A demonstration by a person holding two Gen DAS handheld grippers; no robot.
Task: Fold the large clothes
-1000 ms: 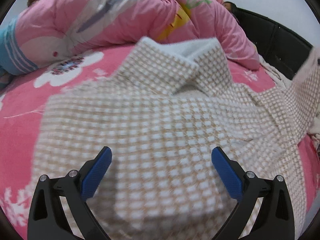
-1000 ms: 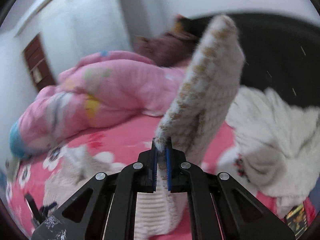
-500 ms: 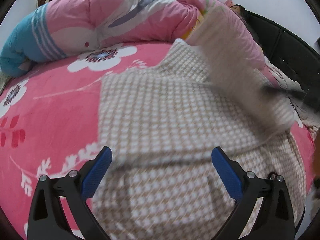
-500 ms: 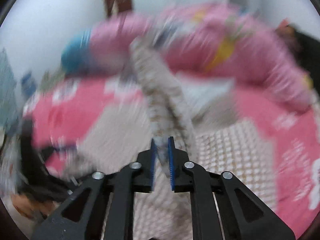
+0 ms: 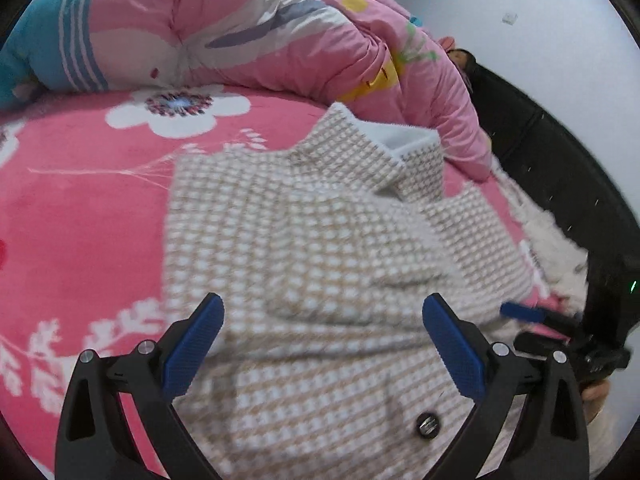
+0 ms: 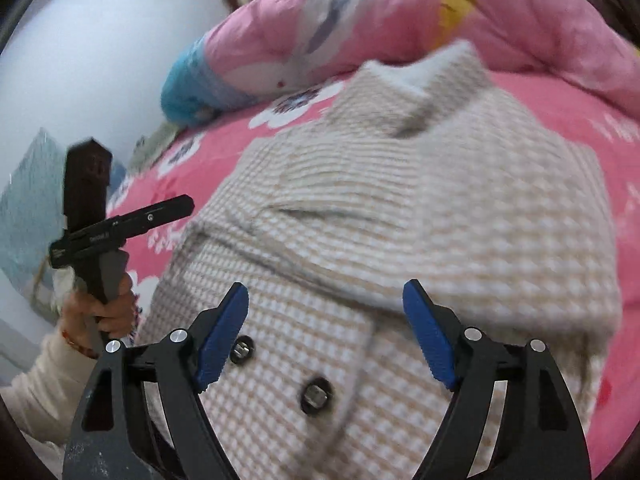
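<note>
Hovering over the checked coat point(image 5: 320, 240), both claws are seen wide open and empty — left claw point(image 5: 322, 344) above the lower front, right claw point(image 6: 326, 332) above the buttons point(image 6: 316, 396). The coat is laid flat on the bed point(image 5: 80, 208), collar point(image 5: 384, 144) toward the rolled pink duvet point(image 5: 240, 32), one sleeve point(image 6: 460, 240) folded across the chest.

Risk, as judged: the folded sleeve could be dragged back out if the next pinch takes only the top layer; the thick fabric may spring open, and a soft mattress gives poor backing for a crease.

Room: pink floral sheet, white wall, dark headboard point(image 5: 560, 152) — a white fluffy item point(image 5: 556, 248) at the far edge is blurred, possibly another garment.
</note>
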